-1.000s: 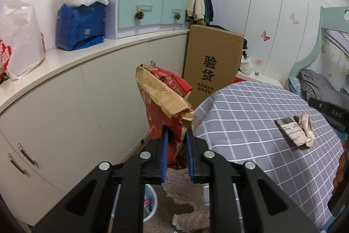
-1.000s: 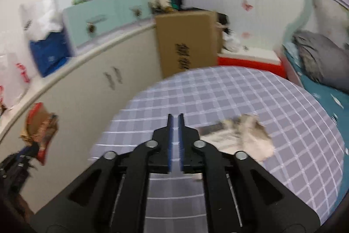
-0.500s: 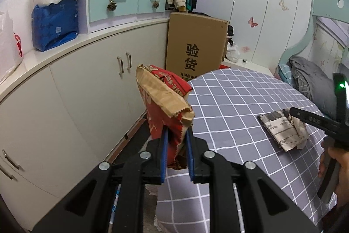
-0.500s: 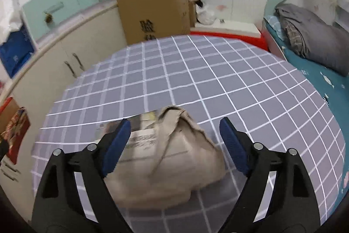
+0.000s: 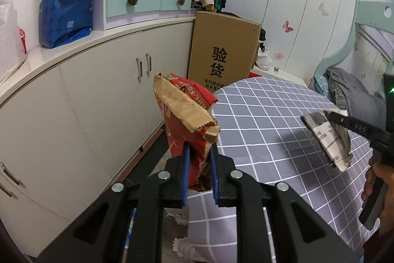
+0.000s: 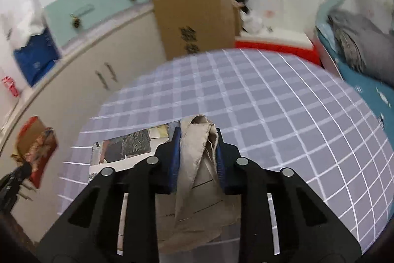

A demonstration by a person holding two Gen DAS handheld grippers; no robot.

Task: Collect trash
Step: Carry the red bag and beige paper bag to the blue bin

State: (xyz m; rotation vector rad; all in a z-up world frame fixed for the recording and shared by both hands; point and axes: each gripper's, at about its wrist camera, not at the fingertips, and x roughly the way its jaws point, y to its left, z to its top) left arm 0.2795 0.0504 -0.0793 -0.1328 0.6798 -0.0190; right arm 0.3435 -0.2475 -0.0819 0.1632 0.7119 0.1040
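Note:
My left gripper [image 5: 199, 152] is shut on a crumpled red and brown paper bag [image 5: 189, 115], held upright off the left edge of the round table [image 5: 258, 130]. The bag also shows in the right wrist view [image 6: 37, 147]. My right gripper [image 6: 198, 137] is shut on a crumpled newspaper wad with beige paper [image 6: 197, 164] and holds it above the checked tablecloth [image 6: 270, 115]. In the left wrist view the wad [image 5: 327, 139] hangs from the right gripper's fingers [image 5: 344, 121], lifted off the table.
White cabinets [image 5: 86, 102] with a counter run along the left. A tall cardboard box [image 5: 221, 53] stands behind the table. A bed with grey clothes [image 5: 349, 88] is at the right. A bin's rim [image 5: 130, 233] shows on the floor below my left gripper.
My right gripper, open around the newspaper wad half a second ago, has closed on it and lifted it off the table. My left gripper still holds the bag.

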